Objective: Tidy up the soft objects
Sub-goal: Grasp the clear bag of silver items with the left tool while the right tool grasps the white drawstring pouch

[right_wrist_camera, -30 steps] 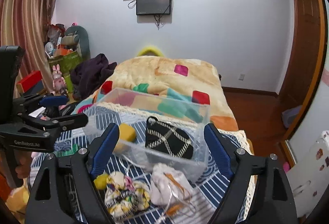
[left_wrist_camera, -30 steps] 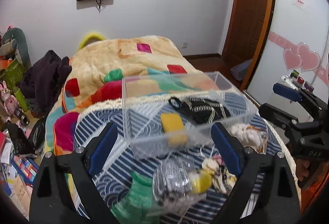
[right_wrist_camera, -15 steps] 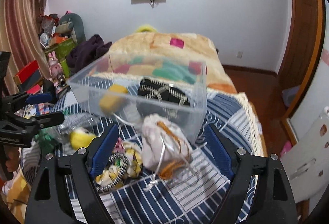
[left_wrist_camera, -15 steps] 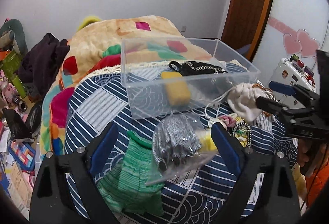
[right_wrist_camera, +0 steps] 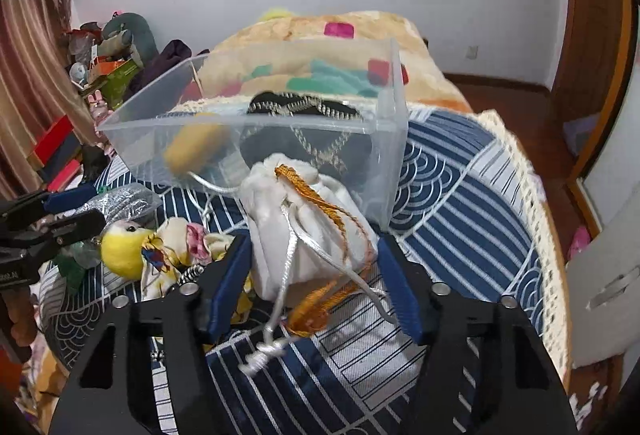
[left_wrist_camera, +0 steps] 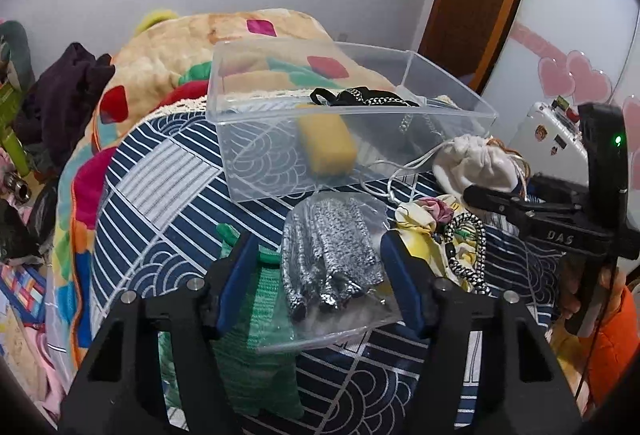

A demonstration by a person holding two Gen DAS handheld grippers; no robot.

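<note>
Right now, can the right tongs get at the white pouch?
Probably yes: the right tongs are open with the white pouch between the blue fingers, nothing covering it, only its cords trailing.

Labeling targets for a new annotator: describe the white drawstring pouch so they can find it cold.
Start at the clear plastic bin on the blue striped bedspread. The white pouch lies outside against the bin's near wall, between the right gripper fingers. Only it is plain white satin with silver cord and orange ribbon.
</note>
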